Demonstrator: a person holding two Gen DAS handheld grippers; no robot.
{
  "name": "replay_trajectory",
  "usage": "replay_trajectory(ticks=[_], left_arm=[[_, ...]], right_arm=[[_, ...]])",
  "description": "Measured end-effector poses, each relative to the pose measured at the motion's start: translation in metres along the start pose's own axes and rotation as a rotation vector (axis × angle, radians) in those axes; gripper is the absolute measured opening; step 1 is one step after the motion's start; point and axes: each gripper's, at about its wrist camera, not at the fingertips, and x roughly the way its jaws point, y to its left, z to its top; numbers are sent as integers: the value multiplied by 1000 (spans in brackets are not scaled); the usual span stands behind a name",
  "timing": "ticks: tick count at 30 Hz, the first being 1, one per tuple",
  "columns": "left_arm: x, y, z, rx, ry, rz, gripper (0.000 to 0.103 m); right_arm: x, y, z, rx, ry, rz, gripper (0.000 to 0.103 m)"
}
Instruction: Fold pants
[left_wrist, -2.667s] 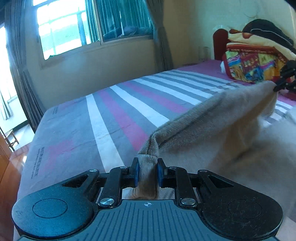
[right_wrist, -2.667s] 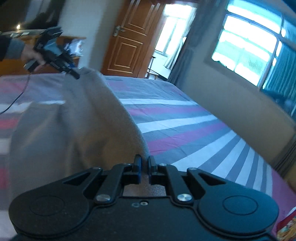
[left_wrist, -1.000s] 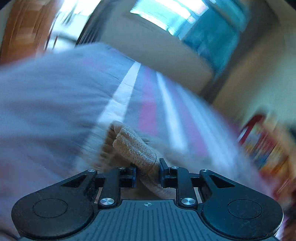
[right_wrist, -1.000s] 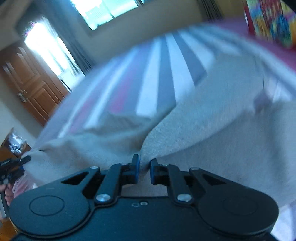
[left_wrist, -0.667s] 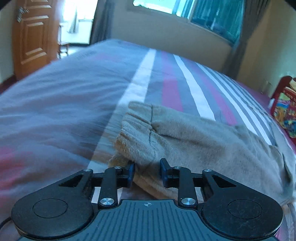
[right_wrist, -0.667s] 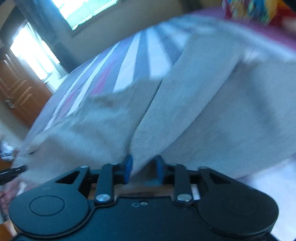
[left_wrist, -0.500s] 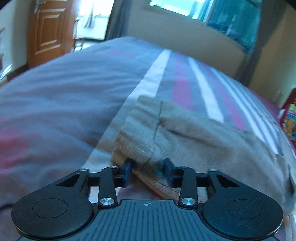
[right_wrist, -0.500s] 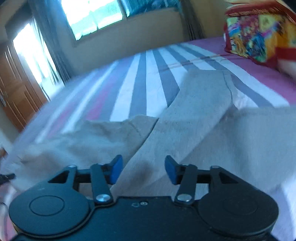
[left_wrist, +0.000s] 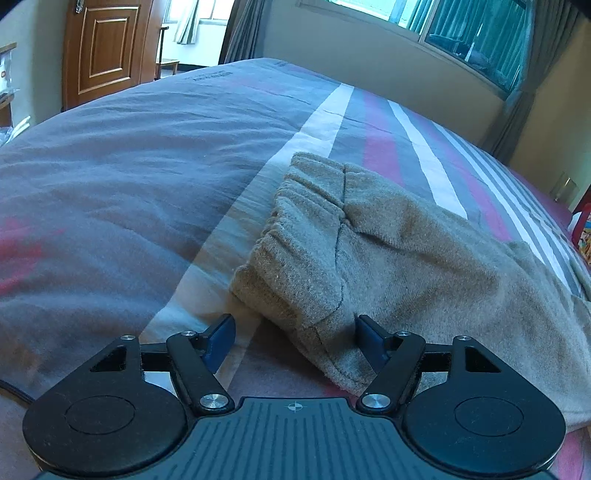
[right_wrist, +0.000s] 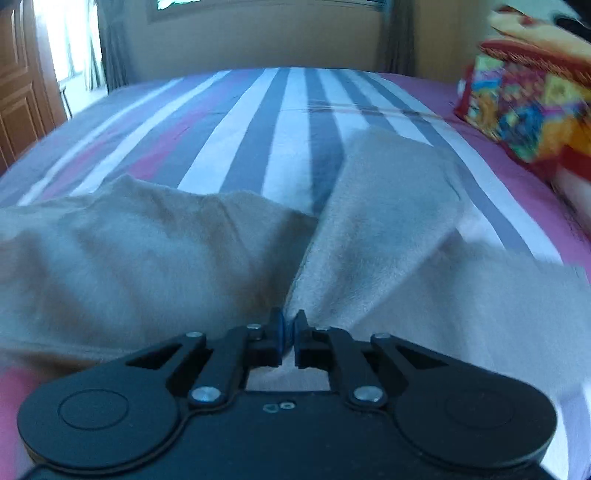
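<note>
1. The tan fleece pants (left_wrist: 388, 258) are lying on the striped bed cover (left_wrist: 129, 177), folded over on themselves, with the gathered waistband end nearest the left tongs (left_wrist: 295, 334).
2. The left tongs are standing released: their jaws have just been opening, and the blue pads (left_wrist: 221, 332) are sitting well apart. The corner of the waistband is lying between them; the right-hand pad is sitting against the fabric edge, while the left-hand pad is hanging over bare bed cover, pressing on nothing.
3. In the left wrist view, the pants are stretching away from the tongs towards the right, their long axis running roughly across the stripes of the bed cover, with the waistband edge facing left.
4. The right tongs (right_wrist: 290, 326) are clenched: their jaws have just been closing, and the pads are now nearly meeting. A pinch of the pants (right_wrist: 369, 236) is rising up from exactly between them, so they appear to be grasping a fold of the fabric, though blur is making the contact itself hard to read.
5. In the right wrist view, the pants are spreading to both sides of the tongs, one flap reaching away up the bed cover (right_wrist: 258, 129) along its stripes.
6. A bright patterned pillow (right_wrist: 524, 110) is lying on the bed cover, well apart from the pants, at the far right.
</note>
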Motion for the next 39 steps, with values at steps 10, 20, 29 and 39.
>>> replay_trajectory(ticks=[10,20,29,39], left_arm=[[2,0,-3,8,-6,-3,72],[2,-1,-4,8,-12,0,73],[2,-1,-5,18,-12,6,73],[3,-4,-3,40,-6,16,73]], right_arm=[[-13,-21,6,16,-95,-8,33],[-4,-58,-6,5,21,-51,3],[-28,-68,-14,-11,-94,-20,21],[20,-32,3,-452,10,-146,9]])
